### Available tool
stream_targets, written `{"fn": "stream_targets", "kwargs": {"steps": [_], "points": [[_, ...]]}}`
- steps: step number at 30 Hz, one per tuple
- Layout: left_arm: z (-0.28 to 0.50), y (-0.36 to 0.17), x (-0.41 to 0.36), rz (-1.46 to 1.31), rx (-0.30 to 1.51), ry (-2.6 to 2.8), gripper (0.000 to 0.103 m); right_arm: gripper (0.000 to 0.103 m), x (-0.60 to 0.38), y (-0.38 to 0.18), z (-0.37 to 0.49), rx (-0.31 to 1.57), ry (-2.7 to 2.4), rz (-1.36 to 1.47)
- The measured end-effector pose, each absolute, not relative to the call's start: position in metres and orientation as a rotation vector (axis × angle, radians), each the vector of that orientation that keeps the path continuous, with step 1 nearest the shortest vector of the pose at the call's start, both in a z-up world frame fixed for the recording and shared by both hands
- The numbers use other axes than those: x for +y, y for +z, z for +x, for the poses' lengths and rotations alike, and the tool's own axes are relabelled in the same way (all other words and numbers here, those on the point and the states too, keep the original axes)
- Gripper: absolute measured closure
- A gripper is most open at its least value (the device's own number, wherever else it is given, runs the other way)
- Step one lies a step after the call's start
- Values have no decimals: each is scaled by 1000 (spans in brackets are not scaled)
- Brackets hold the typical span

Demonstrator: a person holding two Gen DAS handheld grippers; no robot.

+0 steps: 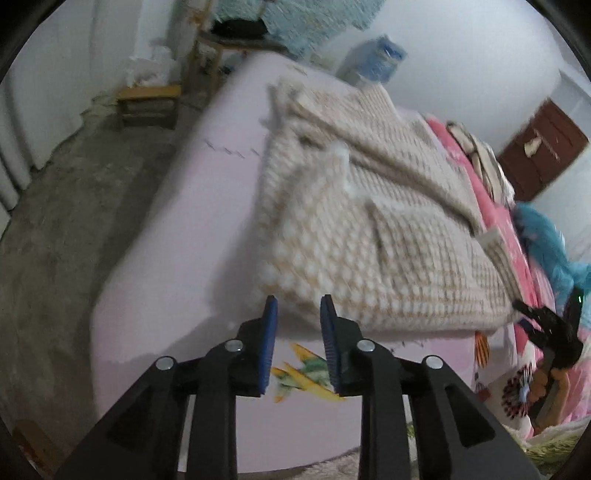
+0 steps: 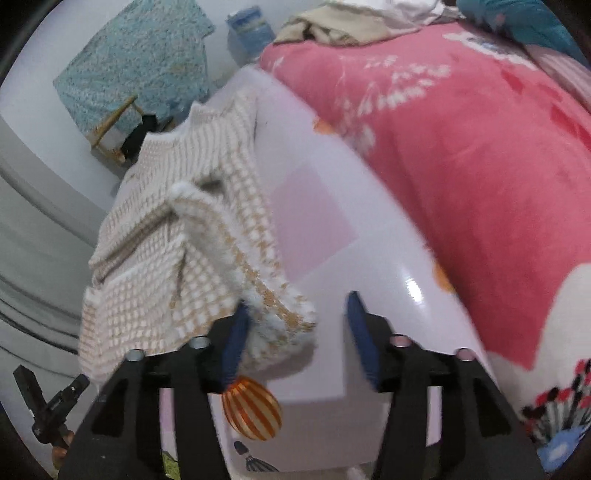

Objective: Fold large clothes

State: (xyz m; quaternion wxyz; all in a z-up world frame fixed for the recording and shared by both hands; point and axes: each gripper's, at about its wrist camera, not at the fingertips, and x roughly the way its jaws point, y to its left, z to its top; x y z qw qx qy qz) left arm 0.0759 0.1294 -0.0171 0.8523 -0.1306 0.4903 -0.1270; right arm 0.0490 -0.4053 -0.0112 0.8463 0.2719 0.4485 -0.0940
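A beige and white checked knit garment [image 1: 369, 206] lies folded on the lilac bed sheet [image 1: 177, 221]. My left gripper [image 1: 298, 306] is open and empty, just short of the garment's near edge. In the right wrist view the same garment [image 2: 177, 240] lies to the left, with a fluffy corner reaching between my right gripper's fingers. My right gripper [image 2: 295, 314] is wide open; its left finger [image 2: 236, 332] touches that corner. The right gripper also shows in the left wrist view [image 1: 546, 332]. The left gripper also shows in the right wrist view [image 2: 48, 402].
A pink blanket [image 2: 461, 166] covers the bed to the right, with a pile of clothes [image 2: 351, 22] at its far end. A wooden stool [image 1: 147, 103] stands on the concrete floor [image 1: 55, 240] left of the bed. A blue water jug [image 1: 373, 59] stands by the wall.
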Motion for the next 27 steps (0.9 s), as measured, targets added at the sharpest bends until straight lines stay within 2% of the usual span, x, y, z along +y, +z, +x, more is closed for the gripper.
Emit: {"fn": "stream_targets", "kwargs": {"steps": [7,14,16,18,21,27], "points": [[84,13,143,-239,909,-203,73,45,-415,24,33,843,-321,500],[98,23,109,-164,884,-309,69,45,-381,48,56,780,-149,440],[103,19,97,-144,895,-323,68,48,-359,48,68,789,-58,420],[108,15,88,-120,905,-319,68,58,-336,46,79,805,36,404],[115,9,79,-96,916,-314,68,67,-302,43,95,842,163,344],[124,4,78,-100,932,-310,68,74,-254,16,111,962,289,217]]}}
